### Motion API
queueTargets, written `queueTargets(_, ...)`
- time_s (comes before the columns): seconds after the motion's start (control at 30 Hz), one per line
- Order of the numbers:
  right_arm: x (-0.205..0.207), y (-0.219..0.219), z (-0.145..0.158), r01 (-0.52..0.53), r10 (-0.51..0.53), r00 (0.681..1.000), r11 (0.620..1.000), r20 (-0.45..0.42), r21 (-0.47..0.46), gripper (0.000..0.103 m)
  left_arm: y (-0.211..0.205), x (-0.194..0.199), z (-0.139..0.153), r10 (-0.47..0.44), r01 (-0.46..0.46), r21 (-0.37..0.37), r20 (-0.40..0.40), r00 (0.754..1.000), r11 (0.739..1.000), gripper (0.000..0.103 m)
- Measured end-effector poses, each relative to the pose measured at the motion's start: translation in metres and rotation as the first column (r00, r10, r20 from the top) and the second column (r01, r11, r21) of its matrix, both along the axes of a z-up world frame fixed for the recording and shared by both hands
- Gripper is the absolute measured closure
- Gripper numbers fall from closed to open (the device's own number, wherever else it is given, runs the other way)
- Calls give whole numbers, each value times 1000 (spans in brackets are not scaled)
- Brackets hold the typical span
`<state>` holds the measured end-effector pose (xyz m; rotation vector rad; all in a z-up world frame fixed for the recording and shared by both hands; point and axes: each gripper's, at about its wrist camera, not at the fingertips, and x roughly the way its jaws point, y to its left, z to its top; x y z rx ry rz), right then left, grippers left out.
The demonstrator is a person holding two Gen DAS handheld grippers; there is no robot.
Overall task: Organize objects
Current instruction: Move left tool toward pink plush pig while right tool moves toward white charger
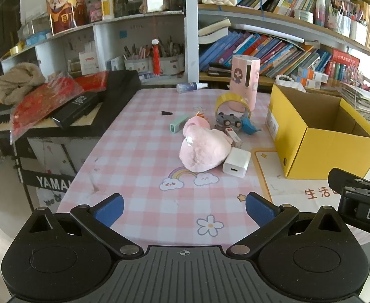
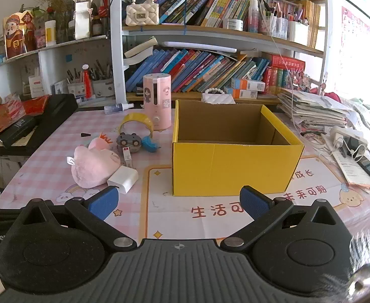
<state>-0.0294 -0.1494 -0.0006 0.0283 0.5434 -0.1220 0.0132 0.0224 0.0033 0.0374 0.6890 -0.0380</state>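
An open, empty yellow cardboard box (image 2: pixel 231 169) stands on the table; it also shows in the left wrist view (image 1: pixel 318 149). Left of it lie a pink plush toy (image 1: pixel 205 150) (image 2: pixel 94 166), a white charger (image 1: pixel 236 162) (image 2: pixel 123 178), a grey toy car (image 1: pixel 228 121) (image 2: pixel 129 142), a yellow tape roll (image 1: pixel 231 103) (image 2: pixel 135 121), a blue clip (image 1: pixel 250 127), a green eraser-like case (image 1: pixel 178 123) and a small red-and-white stick (image 1: pixel 233 136). My left gripper (image 1: pixel 184 209) is open and empty, short of the plush. My right gripper (image 2: pixel 178 202) is open and empty, in front of the box.
A tall pink cylinder (image 1: pixel 244 80) and a small spray bottle (image 1: pixel 191 85) stand at the table's far edge. Bookshelves (image 2: pixel 210 70) rise behind. A black keyboard with red packets (image 1: pixel 66 106) sits at the left. Stacked papers (image 2: pixel 316 112) and a power strip lie at the right.
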Motion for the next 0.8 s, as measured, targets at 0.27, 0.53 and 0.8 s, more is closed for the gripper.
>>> queueTargets(0.27,5,2,-3,4,-4,1000,1000,-11,6,0,7,2,-3,-9,9,-25,-5,1000,1000,0)
queueTargets(0.53,11,5,-5,-35,36,999,999,-26,35,0,12,4,-7,-4,4,-25,8,1000,1000,1)
queueTargets(0.8,19,4,-10,-29,30,999,999,-45,40,0,14,4,-10,-15,15,-4,52,999,1000,0)
